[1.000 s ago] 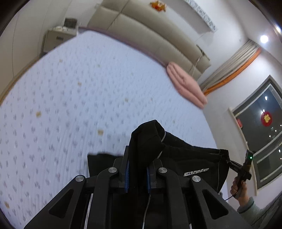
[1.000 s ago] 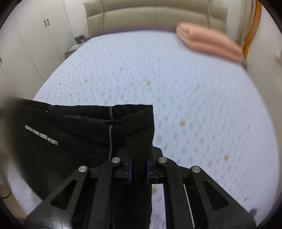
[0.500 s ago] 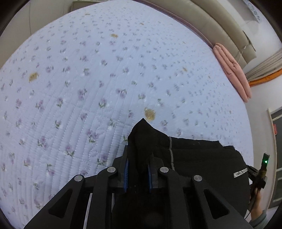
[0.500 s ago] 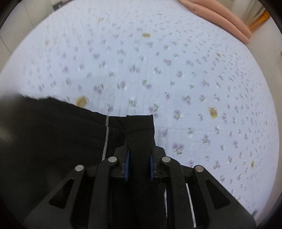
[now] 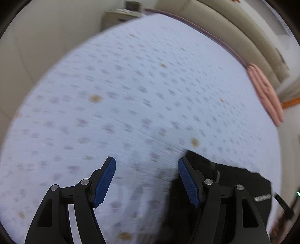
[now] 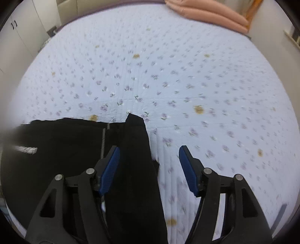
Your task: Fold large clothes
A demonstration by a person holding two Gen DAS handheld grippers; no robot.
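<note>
**Both jaws opening, garment on bed**

Left hand-held gripper (image 5: 147, 181): jaws opening, wide apart, only quilt between the pads; black garment (image 5: 234, 187) sits behind its right finger. Right hand-held gripper (image 6: 149, 169): jaws opening, a strip of the garment (image 6: 56, 150) lies between the pads, neither pad pressing it. Garment rests on the near edge of the bed (image 6: 168, 65). Pink pillow (image 6: 206, 13) at the far side.
</note>
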